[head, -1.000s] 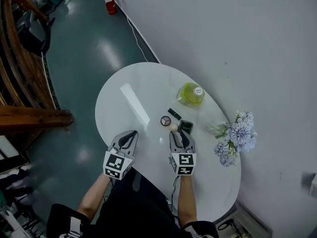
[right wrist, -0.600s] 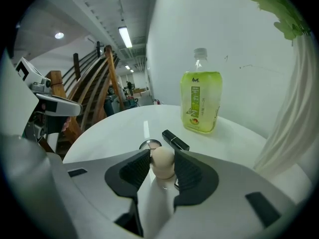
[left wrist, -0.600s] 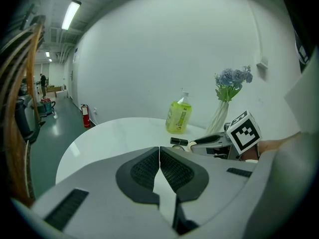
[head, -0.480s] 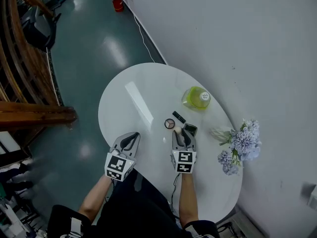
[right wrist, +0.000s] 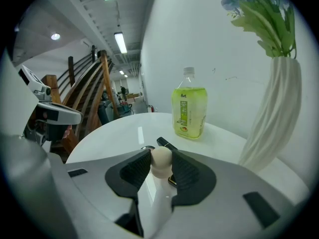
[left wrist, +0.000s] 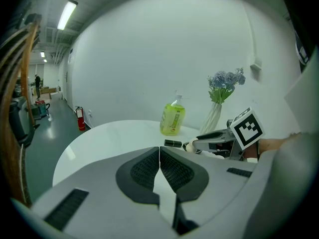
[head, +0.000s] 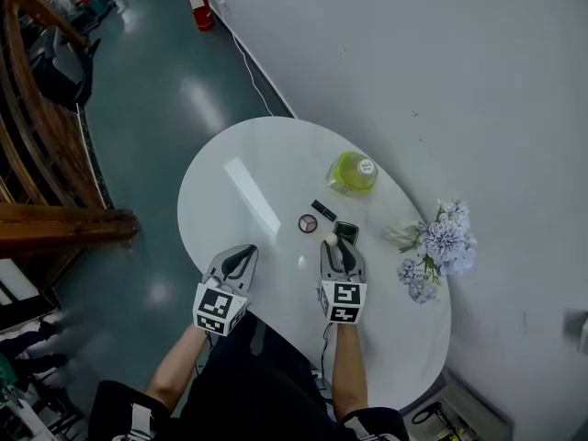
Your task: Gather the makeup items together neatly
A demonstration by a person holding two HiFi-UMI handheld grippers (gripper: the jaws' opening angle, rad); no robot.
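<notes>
My right gripper (head: 333, 246) is shut on a beige makeup sponge (right wrist: 161, 162), held between its pads just above the white table (head: 239, 186). Ahead of it lie a black square compact (head: 345, 232), a round compact (head: 307, 223) and a black lipstick tube (head: 322, 209). The tube (right wrist: 167, 144) also shows beyond the sponge in the right gripper view. My left gripper (head: 243, 253) rests at the table's near left edge. Its jaws (left wrist: 159, 151) are shut with nothing between them, well apart from the makeup.
A green drink bottle (head: 354, 172) stands behind the makeup items. A white vase of lilac flowers (head: 432, 246) stands at the table's right side by the wall. The table's near edge runs right under both grippers; a dark floor (head: 165, 90) lies beyond.
The right gripper has carried the sponge slightly right, closer to the black square compact. The left gripper has stayed put.
</notes>
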